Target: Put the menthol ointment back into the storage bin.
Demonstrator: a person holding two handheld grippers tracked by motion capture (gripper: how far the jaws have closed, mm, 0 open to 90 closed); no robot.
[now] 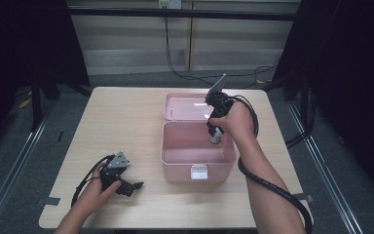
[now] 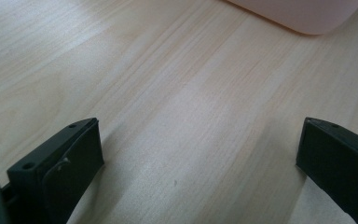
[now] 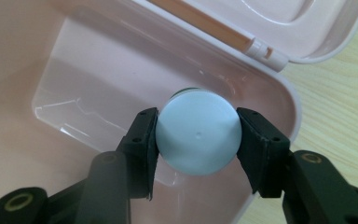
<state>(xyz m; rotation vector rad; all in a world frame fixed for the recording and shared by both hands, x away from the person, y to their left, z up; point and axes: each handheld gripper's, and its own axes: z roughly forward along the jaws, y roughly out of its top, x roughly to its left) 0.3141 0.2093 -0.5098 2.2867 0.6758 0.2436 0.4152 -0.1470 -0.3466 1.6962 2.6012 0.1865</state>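
One pink box (image 3: pixel 65 93), right tool (image 3: pixel 198 135) gripping bottle (image 3: pixel 198 132) inside

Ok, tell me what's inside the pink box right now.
Inside the pink box, the right gripper holds a container by its round pale-blue cap, one of the fingers on each side. The cap covers the container's body and the floor beneath it. The rest looks bare.

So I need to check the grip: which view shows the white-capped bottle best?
The right gripper view: the white-capped bottle sits clamped between the right tool's jaws, over the pink box. In the high view it's small, half hidden by the hand.
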